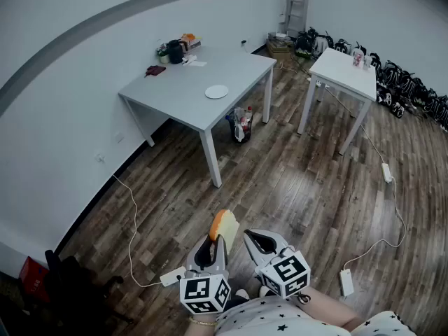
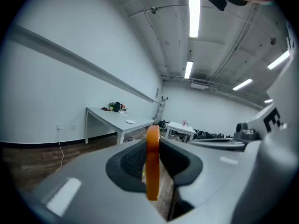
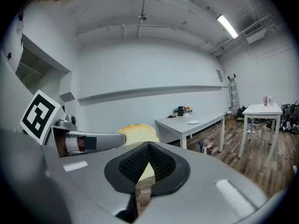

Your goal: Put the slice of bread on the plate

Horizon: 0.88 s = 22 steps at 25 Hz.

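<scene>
While the 2 grippers hang low over the wood floor in the head view, only 1 of them carries anything. The left gripper [image 1: 214, 246] has its jaws clamped on the 1 slice of bread [image 1: 225, 224]. The slice stands on edge between the pads and sticks out past the fingertips. The left gripper view shows it edge-on, as a narrow orange crust pinched between the 2 dark ribbed pads [image 2: 133, 161]. The right gripper [image 1: 260, 242] sits just beside the left one. Its jaws are drawn together at the tips with nothing between them. From the right gripper view, the slice's broad pale face shows off to the left.

Farther off stand 2 tables, a grey table [image 1: 178, 93] against the wall and a smaller white table [image 1: 343, 67] to its right. The 1 plate [image 1: 216, 92], white and round, lies on the grey table toward its near edge, well apart from the bread. A small cluster of items, among them 1 dark kettle [image 1: 175, 50], sits at the grey table's far corner by the wall.
</scene>
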Each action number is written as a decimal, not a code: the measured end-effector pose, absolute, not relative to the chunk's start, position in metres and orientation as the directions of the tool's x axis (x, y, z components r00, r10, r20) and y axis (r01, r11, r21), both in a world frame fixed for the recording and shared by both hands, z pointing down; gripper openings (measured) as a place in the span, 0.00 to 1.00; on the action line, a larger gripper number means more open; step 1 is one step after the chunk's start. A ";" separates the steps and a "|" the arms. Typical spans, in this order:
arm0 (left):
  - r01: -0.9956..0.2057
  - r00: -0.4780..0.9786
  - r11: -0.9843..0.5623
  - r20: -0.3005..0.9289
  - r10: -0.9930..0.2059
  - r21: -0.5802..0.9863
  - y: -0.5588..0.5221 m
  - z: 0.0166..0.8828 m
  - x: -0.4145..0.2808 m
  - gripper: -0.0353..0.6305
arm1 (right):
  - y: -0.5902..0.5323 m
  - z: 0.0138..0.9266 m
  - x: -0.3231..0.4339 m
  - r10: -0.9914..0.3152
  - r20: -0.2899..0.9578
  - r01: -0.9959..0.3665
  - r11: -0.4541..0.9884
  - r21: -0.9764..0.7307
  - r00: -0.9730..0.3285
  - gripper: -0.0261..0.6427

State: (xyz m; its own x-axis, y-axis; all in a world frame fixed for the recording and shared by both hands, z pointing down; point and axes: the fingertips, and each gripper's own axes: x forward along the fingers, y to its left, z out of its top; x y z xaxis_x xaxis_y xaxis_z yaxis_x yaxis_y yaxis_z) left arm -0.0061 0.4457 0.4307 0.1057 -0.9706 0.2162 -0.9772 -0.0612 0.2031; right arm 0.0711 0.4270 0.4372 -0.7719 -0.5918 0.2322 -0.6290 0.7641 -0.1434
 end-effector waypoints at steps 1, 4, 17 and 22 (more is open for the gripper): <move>-0.977 0.108 -0.064 0.216 -0.970 0.204 0.445 0.431 -0.009 0.18 | 0.426 0.437 0.068 -0.593 0.233 -0.631 0.763 -0.141 -0.770 0.04; -0.976 0.116 -0.070 0.218 -0.969 0.207 0.443 0.432 -0.018 0.18 | 0.423 0.438 0.061 -0.600 0.237 -0.638 0.757 -0.140 -0.764 0.04; -0.971 0.150 -0.097 0.244 -0.958 0.218 0.388 0.450 -0.038 0.18 | 0.377 0.453 0.049 -0.634 0.263 -0.682 0.712 -0.169 -0.727 0.04; -0.975 0.129 -0.079 0.234 -0.964 0.210 0.339 0.449 -0.041 0.18 | 0.325 0.457 0.051 -0.633 0.259 -0.680 0.712 -0.176 -0.729 0.04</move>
State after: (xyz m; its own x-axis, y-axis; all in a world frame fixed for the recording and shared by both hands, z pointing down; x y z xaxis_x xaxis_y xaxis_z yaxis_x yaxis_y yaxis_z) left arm -0.0413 0.3388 0.4493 0.1288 -0.9637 0.2337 -0.9745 -0.0794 0.2098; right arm 0.0514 0.3254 0.4572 -0.7295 -0.6332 0.2586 -0.6801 0.7118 -0.1756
